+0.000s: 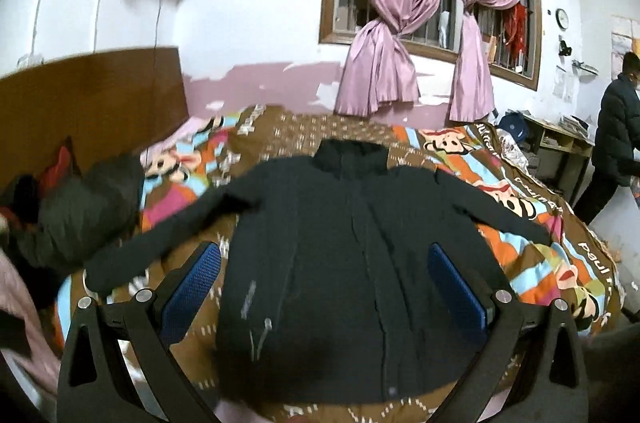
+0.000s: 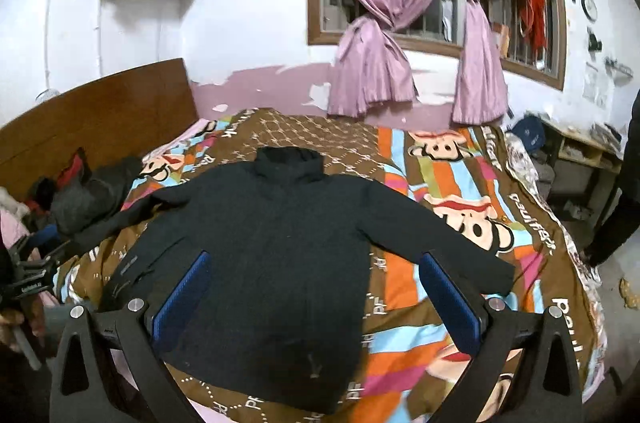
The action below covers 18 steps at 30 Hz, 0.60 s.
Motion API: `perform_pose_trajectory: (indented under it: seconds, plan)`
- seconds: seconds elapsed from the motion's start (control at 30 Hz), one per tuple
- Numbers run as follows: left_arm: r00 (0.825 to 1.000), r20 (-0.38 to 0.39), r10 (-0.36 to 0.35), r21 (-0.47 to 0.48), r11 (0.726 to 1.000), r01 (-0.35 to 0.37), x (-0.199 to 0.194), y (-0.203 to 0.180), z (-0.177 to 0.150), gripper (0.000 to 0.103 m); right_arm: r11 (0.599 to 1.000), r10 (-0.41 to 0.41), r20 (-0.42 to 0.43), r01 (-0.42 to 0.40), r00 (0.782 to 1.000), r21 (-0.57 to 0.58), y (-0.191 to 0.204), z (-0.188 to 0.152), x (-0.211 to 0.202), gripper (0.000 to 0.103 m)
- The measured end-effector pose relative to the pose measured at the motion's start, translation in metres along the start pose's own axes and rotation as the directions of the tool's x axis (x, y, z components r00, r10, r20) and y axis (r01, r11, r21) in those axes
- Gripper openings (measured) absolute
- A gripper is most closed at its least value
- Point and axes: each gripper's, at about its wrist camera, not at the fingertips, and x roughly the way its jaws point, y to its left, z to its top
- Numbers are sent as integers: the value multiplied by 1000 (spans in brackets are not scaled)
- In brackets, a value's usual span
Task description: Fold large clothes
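Note:
A large black jacket [image 1: 340, 243] lies flat and face up on the bed, collar toward the far wall, both sleeves spread out to the sides. In the right wrist view the same jacket [image 2: 260, 243] sits left of centre, its right sleeve [image 2: 448, 247] stretched over the bedspread. My left gripper [image 1: 324, 279] hovers open above the jacket's chest, blue pads wide apart and holding nothing. My right gripper [image 2: 316, 287] is open too, above the jacket's lower right side. At the left edge of the right wrist view part of the left gripper's body [image 2: 28, 279] shows.
A colourful cartoon bedspread [image 2: 460, 303] covers the bed. A pile of dark clothes [image 1: 76, 211] lies by the wooden headboard [image 1: 92, 99]. Pink curtains [image 1: 404, 23] hang at the window. A person in a dark coat [image 1: 616, 139] stands at the right, near a low shelf [image 2: 580, 151].

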Motion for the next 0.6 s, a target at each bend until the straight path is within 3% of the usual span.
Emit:
perform_pose_trajectory:
  seconds: [0.1,0.2,0.3,0.37,0.5,0.6]
  plan:
    - [999,-8,32,44,999,-32,20,-4,14,101,992,6,-79,4,997,125,-33,28,26,103]
    - [998,-52,45,53,998,-43,54,-8,17,101,953,55,-136,-11,989,303,-80,39,70,103]
    - [994,-102,46,50,998,-41,100,-10,21,101,917,15,-157,49,988,396,-121,38,124,103]
    - [992,-123,18,33,999,-14,131,-11,25,101,899,-34,-220,126,975,419,-145,31,166,103]
    - [989,-137,-53,-21,999,51,190,-19,34,101,867,9,-278,131,960,480,-184,8,231,103]
    - [983,-158,-97,-30,995,93,235,-32,42,101,787,57,-278,128,959,604,-222,-21,274,103]
